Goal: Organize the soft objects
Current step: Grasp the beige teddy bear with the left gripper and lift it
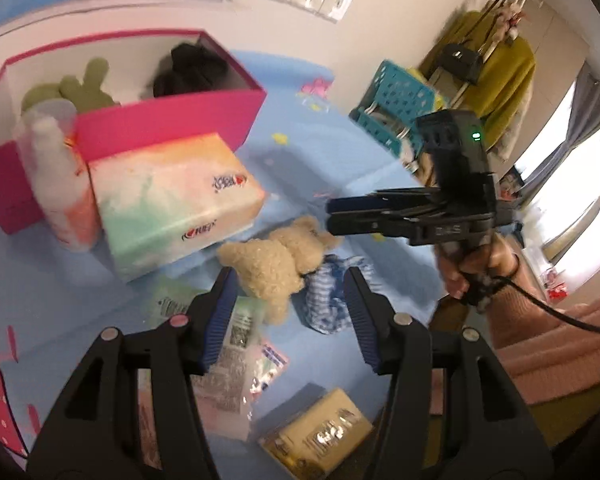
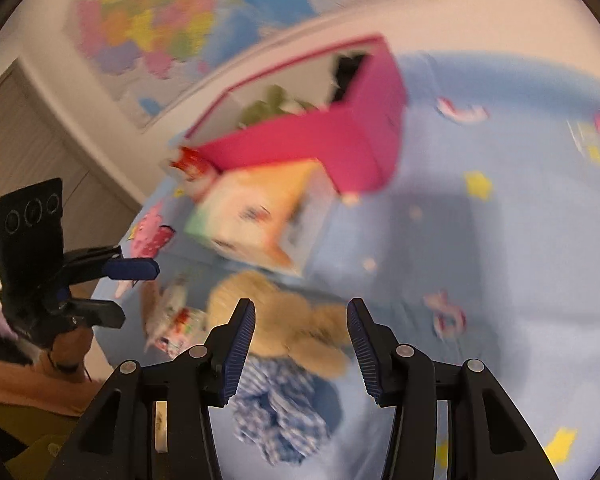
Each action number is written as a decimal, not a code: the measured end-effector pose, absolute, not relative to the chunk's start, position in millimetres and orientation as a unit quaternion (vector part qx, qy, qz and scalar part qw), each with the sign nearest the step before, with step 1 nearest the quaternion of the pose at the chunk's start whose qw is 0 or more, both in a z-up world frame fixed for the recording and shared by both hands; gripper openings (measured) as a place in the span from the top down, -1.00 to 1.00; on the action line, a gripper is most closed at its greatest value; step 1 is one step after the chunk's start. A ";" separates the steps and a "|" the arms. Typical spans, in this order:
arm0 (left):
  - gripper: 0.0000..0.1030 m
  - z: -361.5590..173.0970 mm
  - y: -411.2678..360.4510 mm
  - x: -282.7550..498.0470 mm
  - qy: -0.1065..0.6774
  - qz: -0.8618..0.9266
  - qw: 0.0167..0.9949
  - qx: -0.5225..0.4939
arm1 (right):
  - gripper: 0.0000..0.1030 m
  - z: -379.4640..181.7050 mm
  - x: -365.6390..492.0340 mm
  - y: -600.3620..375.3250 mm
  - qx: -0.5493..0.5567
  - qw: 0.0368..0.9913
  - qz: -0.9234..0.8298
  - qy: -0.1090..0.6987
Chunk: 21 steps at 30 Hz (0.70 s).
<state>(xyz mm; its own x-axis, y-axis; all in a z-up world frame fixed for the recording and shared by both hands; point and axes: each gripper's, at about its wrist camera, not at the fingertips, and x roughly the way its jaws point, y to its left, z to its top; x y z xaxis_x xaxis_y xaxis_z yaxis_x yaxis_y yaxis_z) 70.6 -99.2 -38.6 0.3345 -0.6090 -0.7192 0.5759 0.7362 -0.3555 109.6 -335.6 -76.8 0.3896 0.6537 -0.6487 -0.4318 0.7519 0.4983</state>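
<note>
1. So, both grippers hang over a blue play mat (image 1: 332, 152) with their jaws partly apart and nothing pinched in either one.
2. The left gripper (image 1: 288, 312) points down at a tan teddy bear (image 1: 276, 264) in blue-and-white striped clothes (image 1: 328, 300). The bear lies just beyond the blue pads, around 12 o'clock from the fingertips, not touching them.
3. The right gripper (image 2: 302, 346) frames the same bear (image 2: 284, 312) between its fingers, no contact that shows. That view is badly blurred, so don't trust fine detail there.
4. At 10 o'clock in the left view there's a pink box (image 1: 168, 120), open on top, with a green plush (image 1: 80, 88) and something black (image 1: 192, 68) already inside.
5. A pastel tissue pack (image 1: 176, 204) leans against the box front, between the box and the bear.
6. Small printed packets (image 1: 240, 352) and a yellow pack (image 1: 320, 436) lie at 6 o'clock, under the left fingers.
7. A teal basket (image 1: 396, 108) sits at 1 o'clock.
</note>
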 end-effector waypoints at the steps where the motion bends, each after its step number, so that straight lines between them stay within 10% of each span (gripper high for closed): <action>1: -0.09 -41.7 -102.0 73.4 0.453 -0.358 0.816 -0.014 | -0.07 -82.0 109.5 -339.0 0.137 0.820 0.326 0.449; 13: -0.09 -73.2 -128.7 96.2 0.517 -0.334 0.788 0.008 | -0.21 -102.4 112.5 -338.8 0.201 0.792 0.363 0.448; 21: 0.02 -72.4 -134.1 101.5 0.520 -0.346 0.781 -0.013 | 0.50 -95.3 105.5 -334.7 0.195 0.798 0.379 0.425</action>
